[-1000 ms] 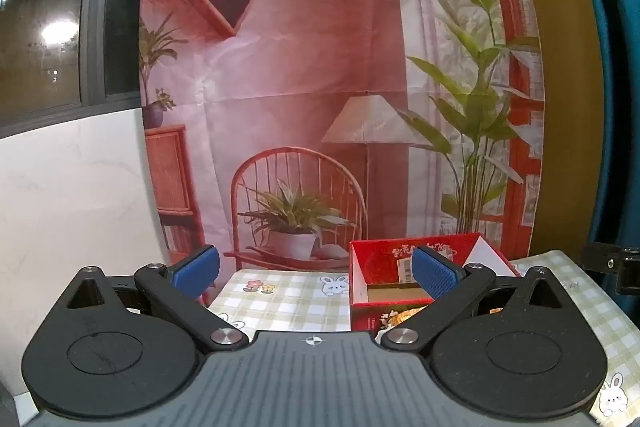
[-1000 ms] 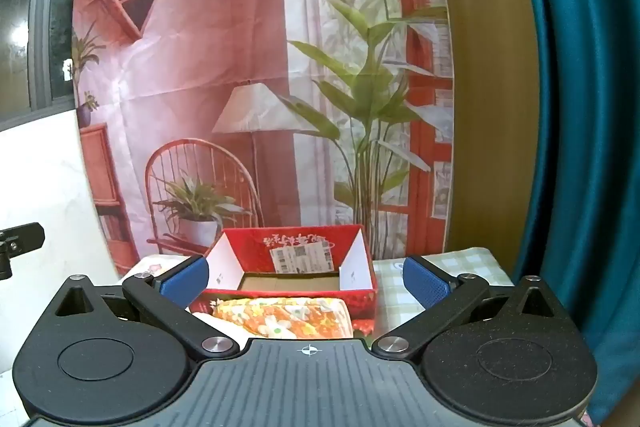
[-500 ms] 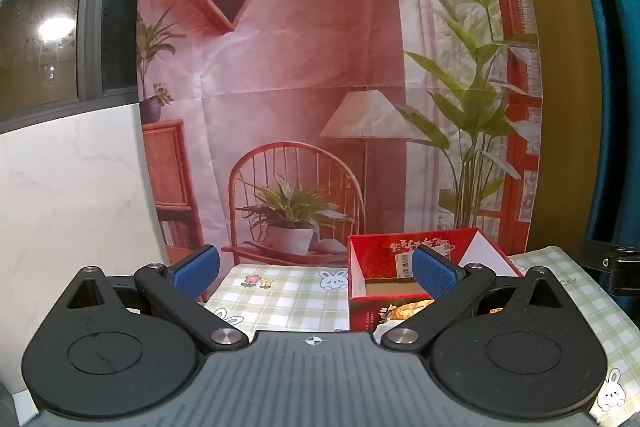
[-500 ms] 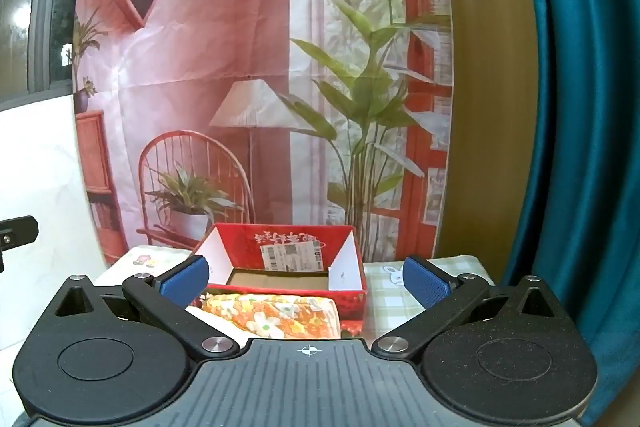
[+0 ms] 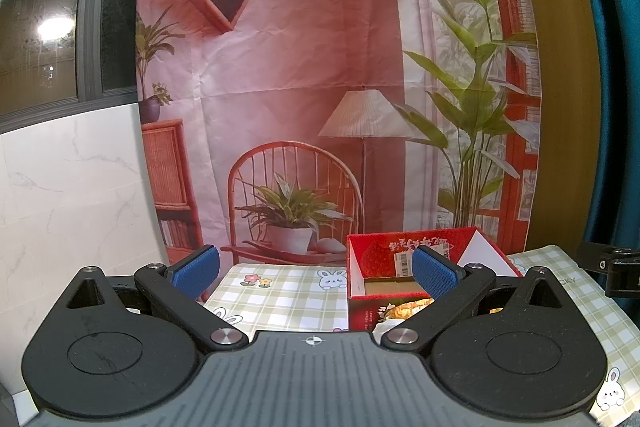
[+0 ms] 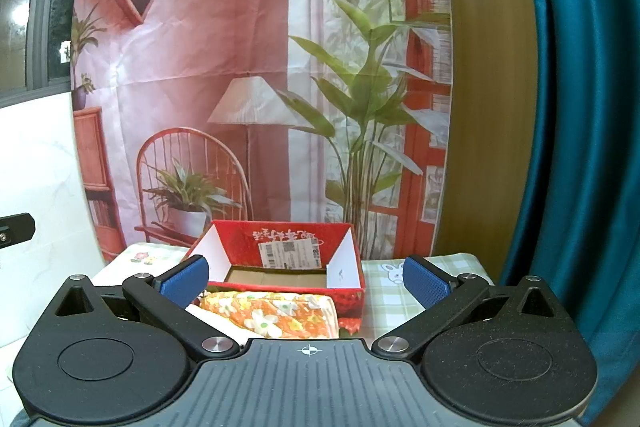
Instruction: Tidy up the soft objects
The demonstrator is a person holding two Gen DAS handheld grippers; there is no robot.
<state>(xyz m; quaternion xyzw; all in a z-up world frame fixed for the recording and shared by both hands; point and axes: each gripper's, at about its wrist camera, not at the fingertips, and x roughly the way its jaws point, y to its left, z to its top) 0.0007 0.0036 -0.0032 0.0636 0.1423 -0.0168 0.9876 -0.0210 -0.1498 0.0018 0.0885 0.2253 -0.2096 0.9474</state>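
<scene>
Left gripper [image 5: 316, 269]: held raised above the near part of the table, jaws spread wide, nothing between the blue pads [image 5: 434, 277]. It is judged to be parked clear so that the work is left to the other tool.
Right gripper [image 6: 306, 281]: jaws likewise spread wide and empty, aimed straight at the folded cloth, which is framed between its fingers. The wide opening is judged to be set for a bulky, yielding bundle.
Folded floral cloth [image 6: 276, 315]: orange with white flowers, laid on the table just in front of the box, touching or nearly touching its near wall. Its lower part is hidden by the gripper body.
Red box [image 6: 280, 259]: open-topped, cardboard floor bare, side flaps standing up. It is taken to be the container for the soft items, hence the cloth staged beside it.
Checked tablecloth [image 5: 280, 291]: bare surface is available to the left of the box.
Edges: the near wall of the box must be cleared by a lift before the cloth can be lowered inside; the upright flaps narrow the entry at both sides.
Open room: ample space is seen above the box. The teal curtain [image 6: 580, 107] stands close on the right; the printed backdrop [image 6: 240, 47] hangs directly behind the box.
Stage: grasp not yet made.
</scene>
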